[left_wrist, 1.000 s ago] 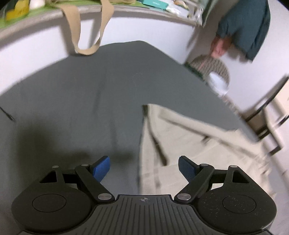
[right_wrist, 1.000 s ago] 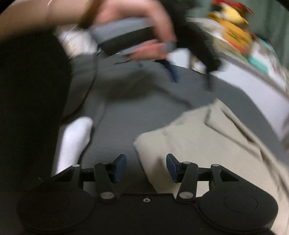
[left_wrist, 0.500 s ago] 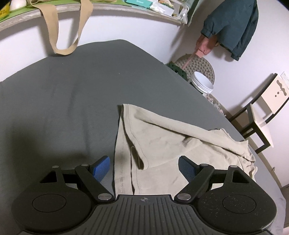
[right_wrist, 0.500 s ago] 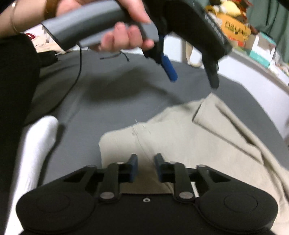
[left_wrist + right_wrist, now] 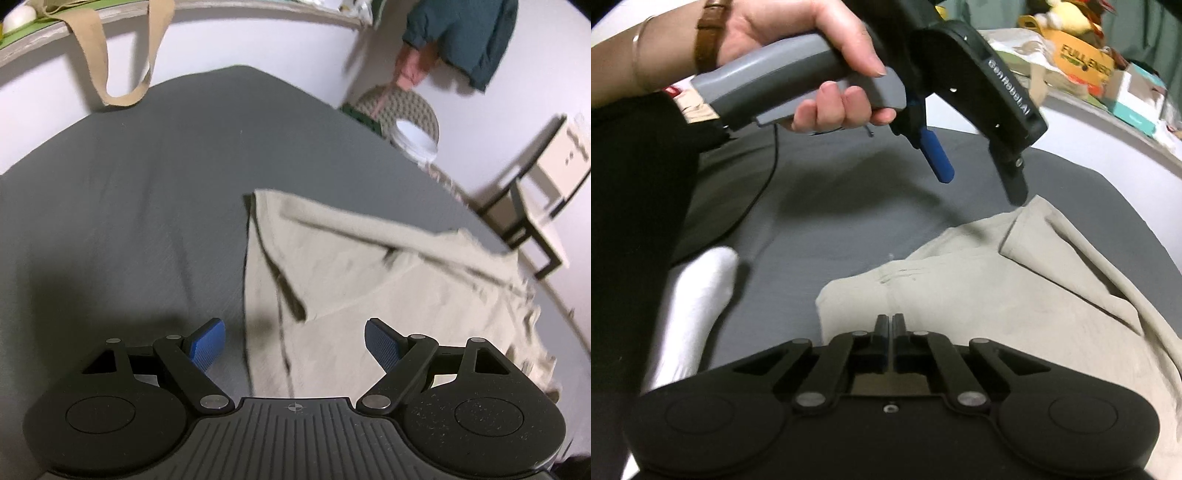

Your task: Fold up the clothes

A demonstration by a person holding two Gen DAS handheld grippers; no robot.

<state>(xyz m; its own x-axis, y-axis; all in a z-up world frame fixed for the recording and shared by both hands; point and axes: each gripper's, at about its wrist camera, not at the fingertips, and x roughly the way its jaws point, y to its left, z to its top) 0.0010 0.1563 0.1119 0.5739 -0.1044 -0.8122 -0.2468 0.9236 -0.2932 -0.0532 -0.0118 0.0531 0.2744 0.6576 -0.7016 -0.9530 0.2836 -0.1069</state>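
Note:
A beige garment (image 5: 369, 295) lies crumpled on the grey sheet (image 5: 147, 184), with a fold running across it. My left gripper (image 5: 291, 332) hangs open just above the garment's left edge, nothing between its blue pads. In the right wrist view the same garment (image 5: 1015, 295) spreads to the right, and my right gripper (image 5: 886, 325) is shut on its near edge. A hand holds the left gripper (image 5: 979, 181) above the garment's far corner, its fingers apart.
Beige bag straps (image 5: 122, 74) hang from a shelf at the wall. A teal jacket (image 5: 461, 33), a white tub (image 5: 413, 136) and a chair (image 5: 535, 221) stand beyond the bed's right side. A white sock-like shape (image 5: 694, 295), a black cable (image 5: 764, 192) and shelf boxes (image 5: 1086, 70) show in the right wrist view.
My right gripper went from open to shut over the garment's near edge. The left gripper stayed open and hovers over the far corner.

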